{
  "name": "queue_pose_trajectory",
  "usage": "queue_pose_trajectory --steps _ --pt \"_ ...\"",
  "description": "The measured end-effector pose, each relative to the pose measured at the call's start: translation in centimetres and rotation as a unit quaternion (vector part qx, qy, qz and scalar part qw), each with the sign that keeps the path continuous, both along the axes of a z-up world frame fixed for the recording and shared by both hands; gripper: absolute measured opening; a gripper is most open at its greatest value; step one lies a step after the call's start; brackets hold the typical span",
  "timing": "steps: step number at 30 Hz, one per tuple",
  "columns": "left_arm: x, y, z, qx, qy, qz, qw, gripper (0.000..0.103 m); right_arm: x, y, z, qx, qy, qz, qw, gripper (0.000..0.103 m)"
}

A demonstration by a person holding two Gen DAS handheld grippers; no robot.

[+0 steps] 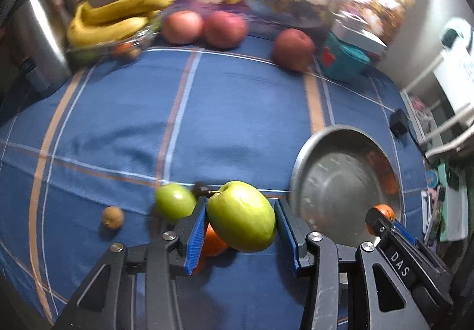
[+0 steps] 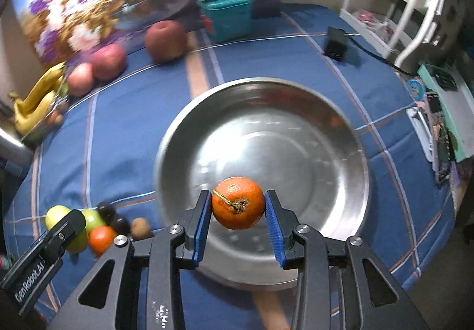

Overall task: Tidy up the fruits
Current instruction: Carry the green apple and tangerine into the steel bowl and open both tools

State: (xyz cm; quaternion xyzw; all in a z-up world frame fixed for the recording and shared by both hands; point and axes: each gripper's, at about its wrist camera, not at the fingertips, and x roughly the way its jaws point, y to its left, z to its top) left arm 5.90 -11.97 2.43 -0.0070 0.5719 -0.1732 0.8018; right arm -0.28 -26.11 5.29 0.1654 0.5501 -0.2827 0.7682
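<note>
A blue plaid cloth covers the counter, with a flowered backdrop behind. The steel bowl holds no fruit that the right wrist view shows; the left view hints at something orange against its far wall, perhaps only a reflection. So the sorting looks barely begun.

The right gripper has its jaws closed on a tangerine, held over the bowl. The left gripper has its jaws closed on a green apple, short of the bowl's rim.

Left on the cloth: another green apple, a tangerine, dark fruits, a small brown fruit, and three red apples at the back. A glass dish carries bananas.
</note>
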Motion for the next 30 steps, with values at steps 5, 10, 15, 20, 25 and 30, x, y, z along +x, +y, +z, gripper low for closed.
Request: queue_pose_trajectory --steps 5,10,15,20,25,30 --pt "-0.7 -3.3 -0.1 0.004 -0.009 -0.039 0.9992 0.048 -0.6 -1.9 0.8 -0.012 -0.002 -0.022 1.000 0.038" --pt "-1.2 -6.3 -0.3 0.006 -0.021 -0.076 0.9969 0.048 -1.4 -3.3 1.3 -0.023 0.003 -0.044 0.999 0.038" --pt "-1.8 -8.1 -1.1 0.009 -0.027 -0.098 0.9948 0.048 -2.5 -4.7 1.1 -0.024 0.007 -0.064 0.998 0.038" --pt "-2.0 -8.8 -2.2 0.015 -0.021 -0.105 0.9942 0.048 -3.0 -5.4 0.4 -0.020 0.015 -0.072 0.997 0.038" --pt "-2.2 -9.3 -3.2 0.025 -0.014 -0.109 0.9936 0.048 -3.4 -6.0 -0.1 -0.018 0.023 -0.077 0.997 0.038" --pt "-2.5 -9.4 -3.5 0.029 -0.012 -0.113 0.9931 0.048 -3.5 -6.2 -0.8 -0.006 0.031 -0.079 0.996 0.038"
